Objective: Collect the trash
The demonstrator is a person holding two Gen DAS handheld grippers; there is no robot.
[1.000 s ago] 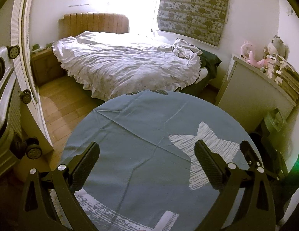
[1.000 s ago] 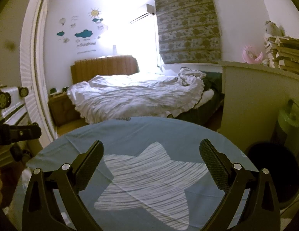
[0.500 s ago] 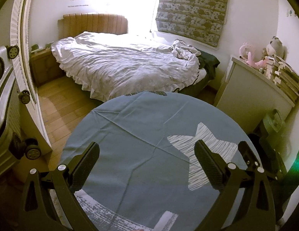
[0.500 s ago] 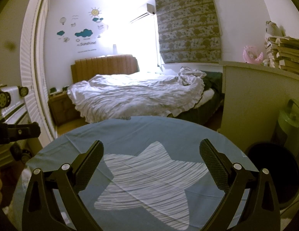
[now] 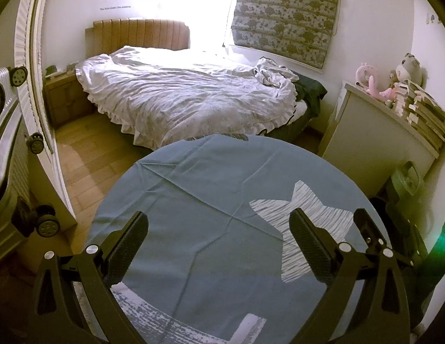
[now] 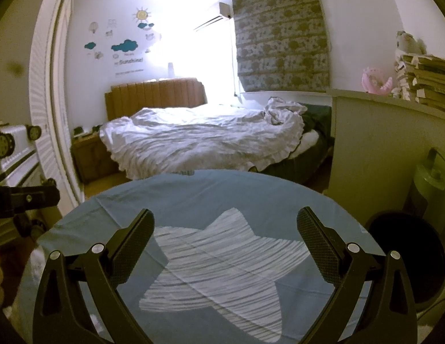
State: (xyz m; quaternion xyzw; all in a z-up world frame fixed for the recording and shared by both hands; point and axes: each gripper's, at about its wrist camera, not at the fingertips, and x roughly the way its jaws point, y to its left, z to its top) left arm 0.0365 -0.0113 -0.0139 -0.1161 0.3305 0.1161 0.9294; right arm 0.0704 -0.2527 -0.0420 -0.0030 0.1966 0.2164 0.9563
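A round table with a blue cloth (image 5: 211, 200) bearing a white star (image 6: 222, 261) lies under both grippers. I see no trash on the cloth. My left gripper (image 5: 219, 229) is open and empty above the table's near side. My right gripper (image 6: 225, 229) is open and empty above the star. A dark round bin (image 6: 406, 261) stands on the floor right of the table; its rim also shows in the left wrist view (image 5: 394, 215). The right gripper's finger (image 5: 368, 229) shows at the right of the left wrist view. The left gripper's body (image 6: 27, 200) shows at the left of the right wrist view.
A bed with a white duvet (image 5: 188, 100) stands beyond the table. A white cabinet (image 5: 374, 149) with stacked books (image 5: 423, 111) and toys is at the right. A green container (image 6: 429, 180) stands by the bin. A wheeled suitcase (image 5: 4, 149) and a white door (image 5: 36, 91) are at the left.
The left wrist view has shifted slightly, so the room sits a little lower and to the left. Both grippers stay open and empty.
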